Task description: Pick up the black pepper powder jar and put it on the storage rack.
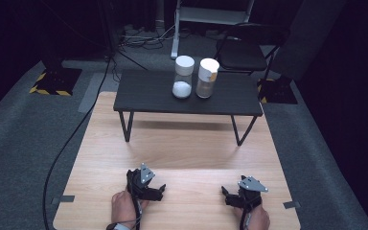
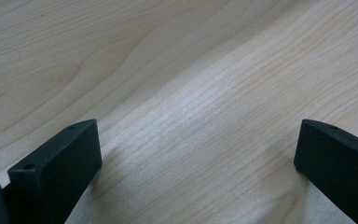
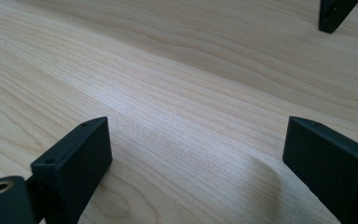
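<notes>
**Waiting at the near edge, jars far off**

Resting low by the worktop's near edge, the left gripper (image 1: 159, 190) and right gripper (image 1: 229, 197) both sit with jaws spread wide, nothing but bare wood between them. Beyond, a small black table (image 1: 143, 96) stands across the far edge, carrying the white-powder jar (image 1: 182, 79) and, just beside it, the tan-powder jar (image 1: 206, 79). My worry: two tall, close-set jars, so a reach for one could tip its neighbour. Lid fastening is too small to read.

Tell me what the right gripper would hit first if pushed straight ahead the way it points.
Probably the wooden tabletop: the right gripper, jaws open and empty, tilts down at bare wood.
</notes>
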Available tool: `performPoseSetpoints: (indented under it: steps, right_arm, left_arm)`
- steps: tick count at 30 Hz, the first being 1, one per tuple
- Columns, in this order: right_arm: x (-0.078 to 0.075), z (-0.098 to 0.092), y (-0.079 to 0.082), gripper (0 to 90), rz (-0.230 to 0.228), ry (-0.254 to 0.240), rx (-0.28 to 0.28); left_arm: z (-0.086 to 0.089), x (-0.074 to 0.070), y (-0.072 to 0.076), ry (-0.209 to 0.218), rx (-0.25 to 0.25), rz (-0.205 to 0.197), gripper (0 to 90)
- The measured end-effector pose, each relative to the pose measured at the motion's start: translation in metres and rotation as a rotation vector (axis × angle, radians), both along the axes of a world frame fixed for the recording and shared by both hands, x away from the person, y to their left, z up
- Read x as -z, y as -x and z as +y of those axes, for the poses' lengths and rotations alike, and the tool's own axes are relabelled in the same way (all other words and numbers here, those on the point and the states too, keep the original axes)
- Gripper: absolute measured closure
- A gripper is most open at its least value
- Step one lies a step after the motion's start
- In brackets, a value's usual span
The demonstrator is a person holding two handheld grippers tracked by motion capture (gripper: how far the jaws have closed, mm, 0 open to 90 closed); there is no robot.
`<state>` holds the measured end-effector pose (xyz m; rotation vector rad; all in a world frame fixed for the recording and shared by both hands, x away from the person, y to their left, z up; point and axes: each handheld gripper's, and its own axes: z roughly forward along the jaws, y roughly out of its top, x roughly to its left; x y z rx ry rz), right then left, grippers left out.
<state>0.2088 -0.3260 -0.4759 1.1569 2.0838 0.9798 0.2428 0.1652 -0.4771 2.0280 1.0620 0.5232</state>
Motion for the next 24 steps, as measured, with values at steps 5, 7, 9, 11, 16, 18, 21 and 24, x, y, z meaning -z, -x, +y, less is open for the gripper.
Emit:
performPoseSetpoints:
  steps: [5, 7, 9, 11, 16, 18, 21, 24]
  right_arm:
    - [0.0004, 0.0007, 0.0008, 7.6, -0.004, 0.003, 0.001]
    - [0.0004, 0.0008, 0.0009, 7.6, -0.005, 0.004, 0.001]
    - [0.0004, 0.0008, 0.0008, 7.6, -0.005, 0.004, 0.001]
    - [0.0004, 0.0009, 0.001, 7.6, -0.006, 0.005, 0.001]
    - [0.0007, 0.0012, 0.0013, 7.6, -0.007, 0.005, 0.002]
    - [0.0006, 0.0011, 0.0012, 7.6, -0.007, 0.005, 0.002]
    - [0.0007, 0.0013, 0.0013, 7.6, -0.007, 0.005, 0.002]
    - [0.0007, 0.0014, 0.0013, 7.6, -0.007, 0.005, 0.003]
  left_arm:
    - [0.0001, 0.0003, 0.0008, 0.002, -0.002, 0.0, 0.3]
    - [0.0002, 0.0002, 0.0007, 0.001, -0.001, 0.0, 0.3]
    - [0.0002, 0.0002, 0.0007, 0.001, -0.001, 0.0, 0.3]
    - [0.0001, 0.0003, 0.0009, 0.001, -0.002, 0.0, 0.3]
    - [0.0, 0.0003, 0.0011, 0.001, -0.003, -0.001, 0.3]
    - [0.0001, 0.0002, 0.0009, 0.001, -0.002, 0.0, 0.3]
    - [0.0001, 0.0002, 0.0007, 0.001, -0.001, 0.0, 0.3]
    - [0.0, 0.0003, 0.001, 0.002, -0.003, -0.001, 0.3]
